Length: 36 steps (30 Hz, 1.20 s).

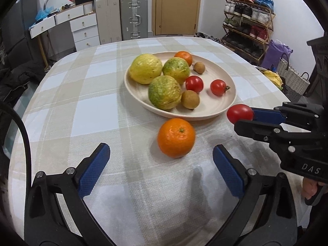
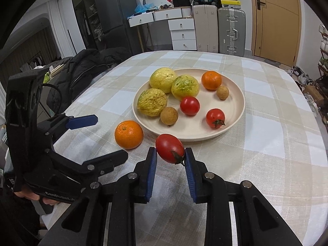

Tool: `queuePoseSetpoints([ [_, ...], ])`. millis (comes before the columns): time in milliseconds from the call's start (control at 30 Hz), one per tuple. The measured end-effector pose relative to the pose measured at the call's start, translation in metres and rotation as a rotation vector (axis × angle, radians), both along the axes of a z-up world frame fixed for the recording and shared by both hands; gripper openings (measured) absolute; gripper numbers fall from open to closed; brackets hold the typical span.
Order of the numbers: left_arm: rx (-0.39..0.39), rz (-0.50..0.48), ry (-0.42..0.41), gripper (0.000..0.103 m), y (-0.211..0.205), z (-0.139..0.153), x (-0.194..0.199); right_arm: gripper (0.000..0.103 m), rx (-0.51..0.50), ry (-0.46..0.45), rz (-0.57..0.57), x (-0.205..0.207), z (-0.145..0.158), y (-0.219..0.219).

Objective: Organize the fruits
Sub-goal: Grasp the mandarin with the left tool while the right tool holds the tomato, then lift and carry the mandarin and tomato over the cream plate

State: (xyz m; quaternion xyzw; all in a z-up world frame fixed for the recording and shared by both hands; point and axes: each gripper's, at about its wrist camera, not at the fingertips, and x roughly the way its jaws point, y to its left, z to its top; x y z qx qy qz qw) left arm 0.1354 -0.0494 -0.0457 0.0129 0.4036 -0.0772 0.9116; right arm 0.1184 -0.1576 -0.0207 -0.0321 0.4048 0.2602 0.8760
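Observation:
A cream plate on the checked tablecloth holds three yellow-green fruits, a small orange, two tomatoes and two brown longans. A loose orange lies on the cloth just in front of the plate. My left gripper is open, its blue pads on either side of this orange and short of it. My right gripper is shut on a red tomato, held above the cloth near the plate's front edge.
The table's rounded edge runs close on the left, with a black jacket on a seat beside it. Behind the table stand suitcases, white drawers and a door. A shoe rack and bags stand at the right.

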Motion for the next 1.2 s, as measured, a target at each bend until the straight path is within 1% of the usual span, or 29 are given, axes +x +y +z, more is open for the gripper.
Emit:
queuePoseSetpoints([
  [67,0.004,-0.012,0.003,0.087,-0.005,-0.001,0.003,0.028,0.005,-0.001,-0.006,0.000,0.001,-0.002],
  [100,-0.001,-0.018,0.012,0.085,-0.006,-0.002,0.006,0.028,0.009,0.000,-0.009,0.001,0.002,-0.004],
  [167,-0.013,-0.032,0.039,0.076,-0.008,-0.006,0.009,0.028,0.012,-0.001,-0.016,0.001,0.002,-0.008],
  [333,-0.043,-0.035,0.063,0.063,-0.005,-0.009,0.014,0.028,0.016,-0.002,-0.022,0.001,0.003,-0.009],
  [400,-0.076,-0.037,0.068,0.061,-0.002,-0.010,0.016,0.028,0.014,-0.004,-0.020,0.000,0.003,-0.008],
  [433,-0.093,-0.037,0.070,0.058,0.000,-0.010,0.018,0.028,0.013,-0.005,-0.019,0.000,0.004,-0.008],
  [467,-0.104,-0.039,0.073,0.050,0.001,-0.011,0.018,0.028,0.014,-0.004,-0.019,0.000,0.003,-0.008],
  [500,-0.113,-0.040,0.079,0.046,0.002,-0.011,0.020,0.028,0.015,-0.004,-0.019,0.000,0.003,-0.008],
  [533,-0.123,-0.044,0.080,0.039,0.002,-0.012,0.020,0.028,0.015,-0.003,-0.017,0.000,0.003,-0.008],
  [700,-0.124,-0.051,0.075,0.038,0.004,-0.011,0.020,0.028,0.012,-0.006,-0.013,0.000,0.003,-0.007],
  [867,-0.119,-0.056,0.053,0.038,0.002,-0.008,0.015,0.028,0.010,-0.005,-0.022,0.001,0.001,-0.010],
  [1200,-0.110,-0.058,-0.025,0.038,-0.004,0.013,0.003,0.028,0.032,-0.028,-0.043,0.002,0.007,-0.018],
])
